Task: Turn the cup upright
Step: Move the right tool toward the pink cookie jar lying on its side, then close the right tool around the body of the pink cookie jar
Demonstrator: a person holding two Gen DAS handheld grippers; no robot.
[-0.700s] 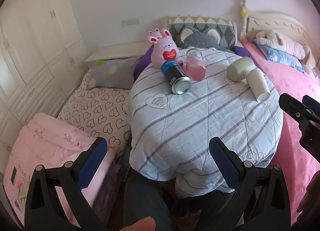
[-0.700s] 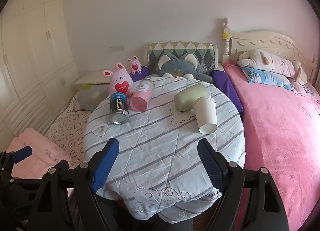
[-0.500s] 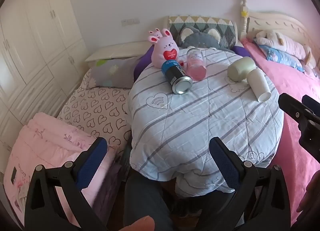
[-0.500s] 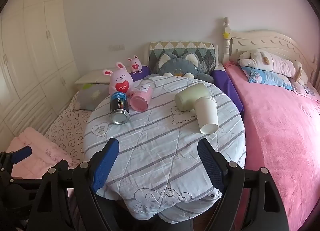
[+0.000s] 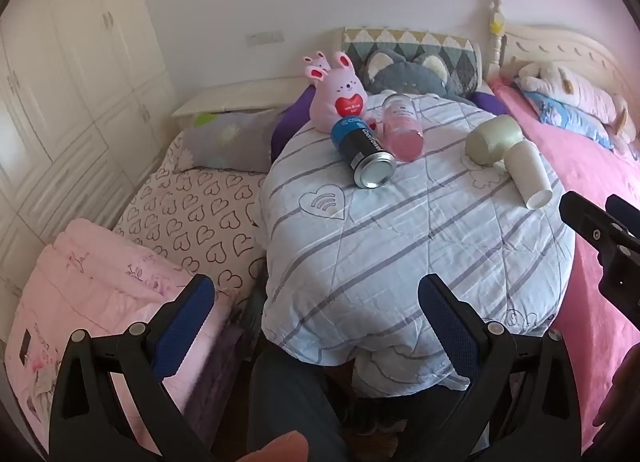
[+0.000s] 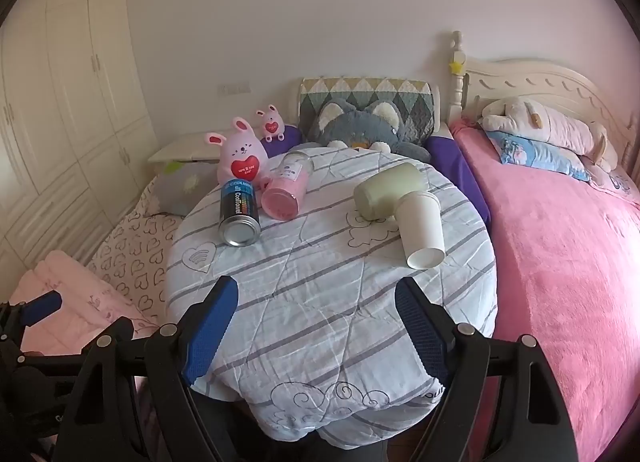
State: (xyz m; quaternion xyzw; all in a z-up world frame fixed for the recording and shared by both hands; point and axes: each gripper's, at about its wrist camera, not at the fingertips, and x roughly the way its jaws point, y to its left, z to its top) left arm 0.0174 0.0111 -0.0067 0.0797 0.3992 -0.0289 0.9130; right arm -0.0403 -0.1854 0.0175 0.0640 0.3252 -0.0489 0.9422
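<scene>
A white paper cup (image 6: pixel 421 229) (image 5: pixel 527 175) lies on its side on the round table (image 6: pixel 320 302) (image 5: pixel 400 246), which is covered by a striped quilt. A pale green cup (image 6: pixel 387 190) (image 5: pixel 494 141) lies on its side just behind it, touching it. A pink-filled clear cup (image 6: pixel 288 192) (image 5: pixel 402 128) and a dark can (image 6: pixel 239 212) (image 5: pixel 363 152) lie on their sides at the table's far left. My right gripper (image 6: pixel 316 326) is open and empty over the near table edge. My left gripper (image 5: pixel 316 318) is open and empty, near the table's front left edge.
A pink rabbit toy (image 6: pixel 241 158) stands behind the can. A grey cat cushion (image 6: pixel 360 130) sits behind the table. A pink bed (image 6: pixel 560 242) runs along the right, a heart-print mattress (image 5: pixel 192 214) and folded pink blanket (image 5: pixel 92 286) lie left. White wardrobe doors (image 6: pixel 60 82) line the left wall.
</scene>
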